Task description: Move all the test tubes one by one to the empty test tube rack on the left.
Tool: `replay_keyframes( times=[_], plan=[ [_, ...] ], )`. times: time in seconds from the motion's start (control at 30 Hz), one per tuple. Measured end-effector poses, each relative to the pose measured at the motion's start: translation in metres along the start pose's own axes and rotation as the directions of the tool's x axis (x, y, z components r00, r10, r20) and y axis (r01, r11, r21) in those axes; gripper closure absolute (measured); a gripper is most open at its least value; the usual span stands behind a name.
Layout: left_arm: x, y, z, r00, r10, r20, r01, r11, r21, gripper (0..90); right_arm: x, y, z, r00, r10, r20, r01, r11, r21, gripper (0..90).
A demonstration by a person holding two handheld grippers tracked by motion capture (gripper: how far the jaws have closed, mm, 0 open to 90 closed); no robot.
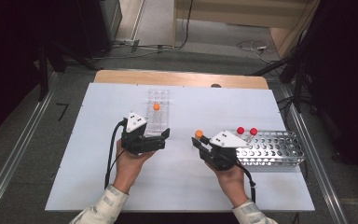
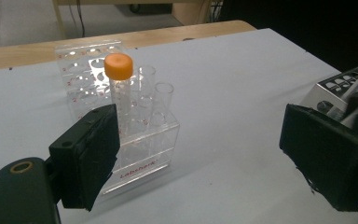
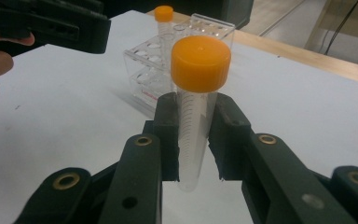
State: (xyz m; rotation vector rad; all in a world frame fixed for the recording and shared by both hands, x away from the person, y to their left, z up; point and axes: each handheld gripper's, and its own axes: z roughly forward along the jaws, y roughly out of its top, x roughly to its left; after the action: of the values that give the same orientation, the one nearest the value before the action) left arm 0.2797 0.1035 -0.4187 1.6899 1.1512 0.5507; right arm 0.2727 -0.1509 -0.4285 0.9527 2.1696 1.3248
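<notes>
"Labshark" is printed in red on the clear acrylic tube rack (image 2: 121,135) just ahead of the left gripper (image 2: 200,149), whose foam-padded jaws are spread, empty. An orange-capped tube (image 2: 120,88) is seated in it. A graduated clear tube (image 3: 196,107) with ribbed orange cap is pinched upright by the right gripper (image 3: 196,140), its metal perforated rack (image 1: 272,149) just beside.
</notes>
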Motion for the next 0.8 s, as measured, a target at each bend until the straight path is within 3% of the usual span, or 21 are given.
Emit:
replay_keyframes(
  times=[0.27, 0.47, 0.8],
  plan=[
    [-0.006, 0.000, -0.001, 0.9996, 0.010, 0.028, -0.010, 0.9999, 0.003, 15.2, 0.014, 0.005, 0.034, 0.9996, -0.014, -0.026, 0.015, 0.999, 0.039, 71.0],
    [-0.012, 0.001, -0.002, 0.9979, 0.028, 0.058, -0.027, 0.9996, -0.007, 21.9, 0.021, 0.009, 0.049, 0.9994, -0.018, -0.030, 0.019, 0.998, 0.054, 71.0],
    [-0.016, 0.001, 0.000, 0.9898, 0.053, 0.132, -0.054, 0.9986, -0.001, 48.7, 0.039, 0.015, 0.057, 0.9969, -0.039, -0.068, 0.042, 0.998, 0.045, 71.0]
  ],
)
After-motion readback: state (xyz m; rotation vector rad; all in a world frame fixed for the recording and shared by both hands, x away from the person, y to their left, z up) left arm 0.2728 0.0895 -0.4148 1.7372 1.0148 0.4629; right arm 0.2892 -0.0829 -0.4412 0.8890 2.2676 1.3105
